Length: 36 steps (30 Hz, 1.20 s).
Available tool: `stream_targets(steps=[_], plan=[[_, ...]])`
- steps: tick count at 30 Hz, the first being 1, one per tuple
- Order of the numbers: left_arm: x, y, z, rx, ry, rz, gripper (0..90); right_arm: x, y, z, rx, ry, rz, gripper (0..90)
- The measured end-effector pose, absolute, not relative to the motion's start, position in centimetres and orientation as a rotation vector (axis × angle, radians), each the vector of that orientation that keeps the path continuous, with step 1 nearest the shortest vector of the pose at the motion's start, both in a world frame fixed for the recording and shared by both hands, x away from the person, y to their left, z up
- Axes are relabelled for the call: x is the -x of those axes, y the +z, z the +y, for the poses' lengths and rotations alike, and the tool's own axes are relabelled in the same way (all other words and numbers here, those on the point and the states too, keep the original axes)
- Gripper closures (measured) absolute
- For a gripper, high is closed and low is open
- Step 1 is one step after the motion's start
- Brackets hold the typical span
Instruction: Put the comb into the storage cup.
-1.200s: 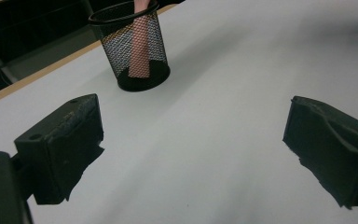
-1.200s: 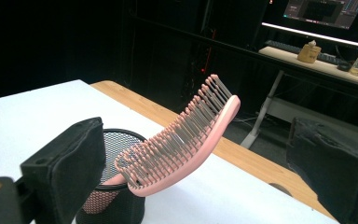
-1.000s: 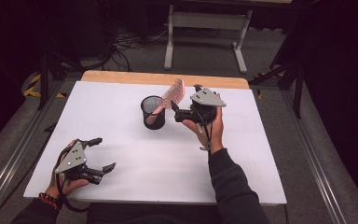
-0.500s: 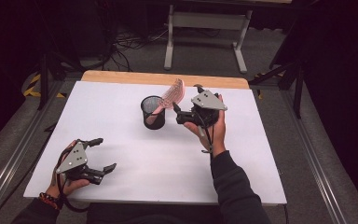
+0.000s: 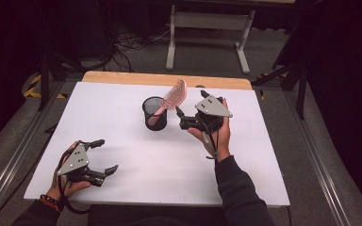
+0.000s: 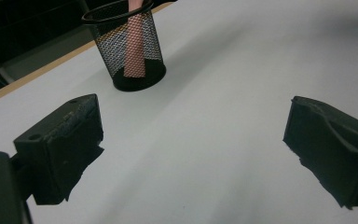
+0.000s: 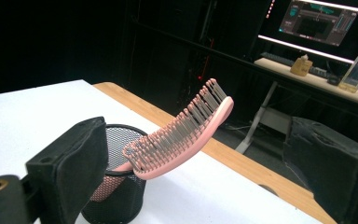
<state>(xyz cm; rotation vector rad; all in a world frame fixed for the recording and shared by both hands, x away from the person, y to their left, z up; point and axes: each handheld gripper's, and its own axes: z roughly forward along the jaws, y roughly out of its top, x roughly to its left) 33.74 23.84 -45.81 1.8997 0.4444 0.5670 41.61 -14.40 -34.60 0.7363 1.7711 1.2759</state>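
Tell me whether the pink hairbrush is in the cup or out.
In: the hairbrush stands handle-down in the mesh cup, bristle head leaning out over the rim.

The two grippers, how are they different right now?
The right gripper is held up beside the black mesh cup, close to the pink hairbrush standing in it; the left gripper sits low at the near edge of the white table, far from both. Both have open, empty jaws.

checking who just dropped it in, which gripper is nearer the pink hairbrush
Right. The right gripper sits open just beside the pink hairbrush standing in the mesh cup. The left gripper rests open at the table's near left corner, well away.
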Motion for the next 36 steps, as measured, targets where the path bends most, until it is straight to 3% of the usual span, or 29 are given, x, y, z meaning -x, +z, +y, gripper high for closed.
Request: stream_targets(steps=[36], plan=[[-33.7, -45.8, 23.8, -1.907, 0.567, 0.445, 5.4, -39.2, -35.9, -14.2, -0.632, 1.254, 1.828, 6.9]])
